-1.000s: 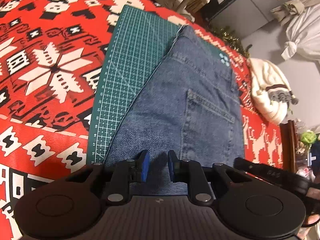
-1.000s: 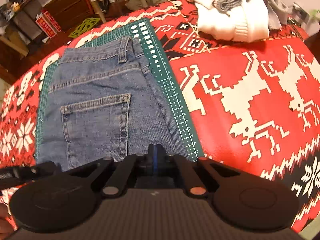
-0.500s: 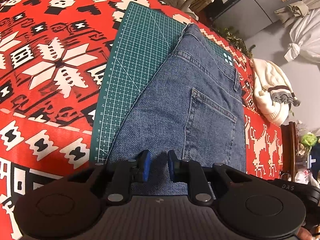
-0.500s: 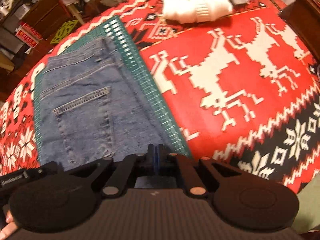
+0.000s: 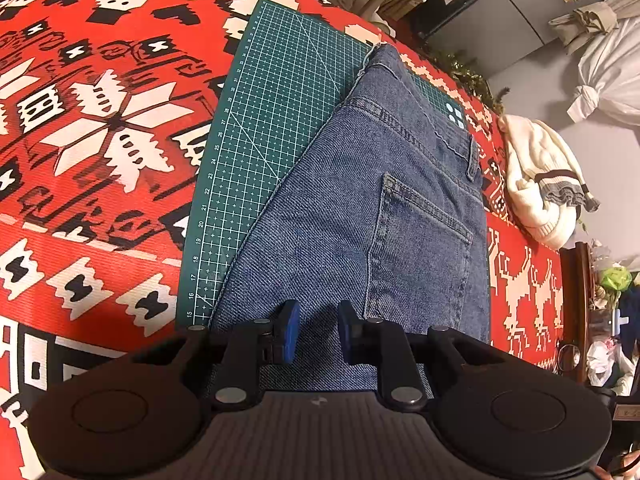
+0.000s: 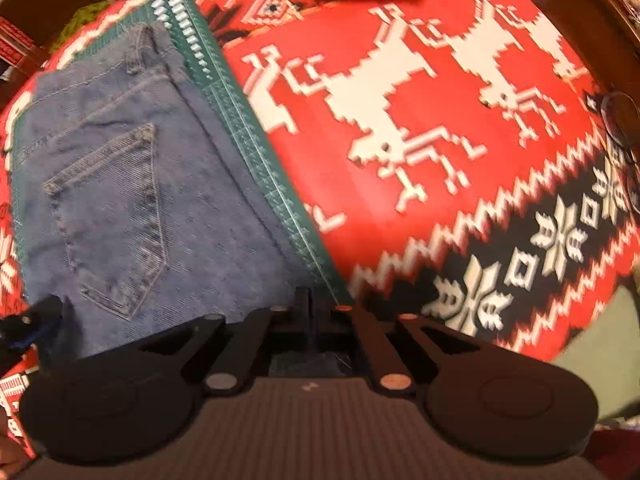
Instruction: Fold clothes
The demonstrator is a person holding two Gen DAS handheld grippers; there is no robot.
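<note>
Left wrist view: the jeans (image 5: 360, 232) lie folded on the green mat (image 5: 264, 128), which sits on the red patterned cloth (image 5: 100, 128) over the counter. The denim runs from the bottom centre of the frame up toward the upper middle, waistband at the far end, back pocket to the right of centre. Its long axis follows the line of the fingers. The left gripper (image 5: 314, 330) is at the near edge of the denim with its blue pads a narrow gap apart; fabric shows through the gap, and nothing looks pinched. A white knit garment (image 5: 540, 184) lies at the right, well apart from the jeans.

Right wrist view: the picture is blurred. The jeans (image 6: 132, 184) fill the left half, the mat's ruled edge (image 6: 256, 152) running diagonally beside them, the cloth (image 6: 440, 120) to the right. The right gripper (image 6: 316, 312) sits at the near right corner of the denim, its fingers drawn together; a scrap of dark fabric shows below them, so they probably grip the hem, though I cannot tell for sure. The left gripper's tip (image 6: 32, 328) shows at the lower left edge.

Both grippers are at the near end, so the next fold would likely carry that end away, toward the waistband. No containers are in view.
</note>
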